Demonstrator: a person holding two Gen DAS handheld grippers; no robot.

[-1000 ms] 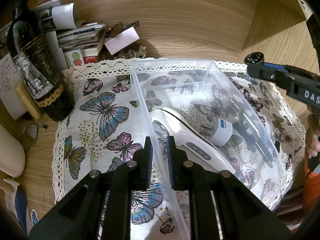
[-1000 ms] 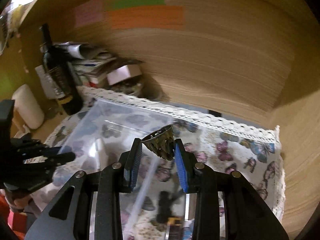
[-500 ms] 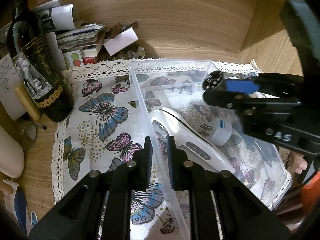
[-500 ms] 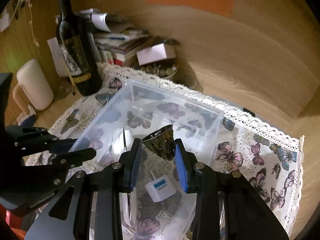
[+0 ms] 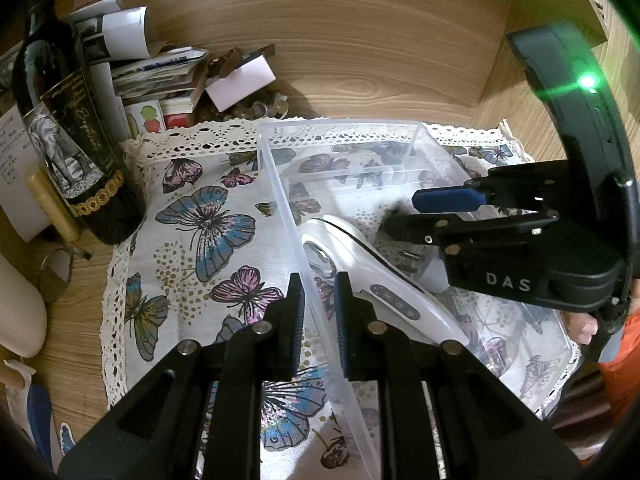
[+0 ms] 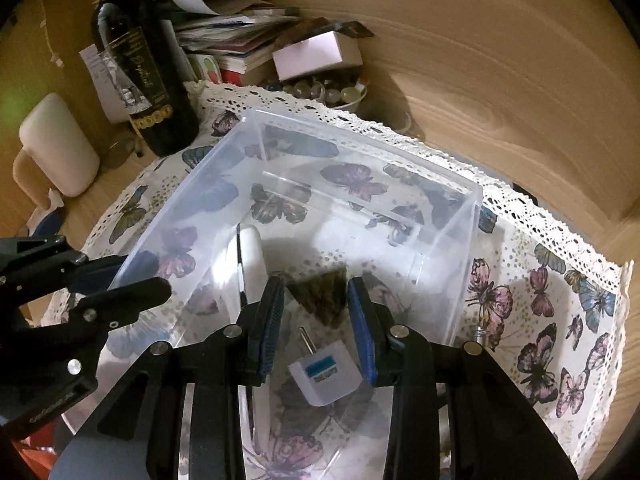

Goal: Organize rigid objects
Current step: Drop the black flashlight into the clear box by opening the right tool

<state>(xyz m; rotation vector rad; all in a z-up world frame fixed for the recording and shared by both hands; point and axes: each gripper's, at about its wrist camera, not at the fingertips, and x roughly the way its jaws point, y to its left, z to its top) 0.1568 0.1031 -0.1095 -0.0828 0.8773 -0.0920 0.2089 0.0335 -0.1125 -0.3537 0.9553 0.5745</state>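
Right now your left gripper (image 5: 318,312) is clamped on the near left wall of the clear plastic bin (image 5: 280,184), one pad outside and one inside, the jaws as narrow as the thin wall lets them be. Your right gripper (image 6: 316,320) reaches down into that same bin from the right side, and its jaws have just been opening. Between them sits the small dark ribbed cup (image 6: 322,296), blurred in your right wrist view; there is a visible gap between it and each blue pad, so the pads no longer press on it. Whether it already rests on the bin floor you cannot tell from these views.

Inside the bin, the white handheld device (image 5: 360,276) lies along the left wall, its rounded head toward the far end. The white plug adapter (image 6: 324,372) with a blue label lies just nearer than the cup, prongs pointing toward the far end, directly below your right gripper's jaws.

The bin stands on a butterfly-print cloth (image 5: 200,240) with a lace edge, spread over a wooden surface. At the far left stand a dark wine bottle (image 5: 68,148) and a stack of papers and booklets (image 5: 156,76). A finger (image 5: 580,326) of your right hand shows at the right edge.
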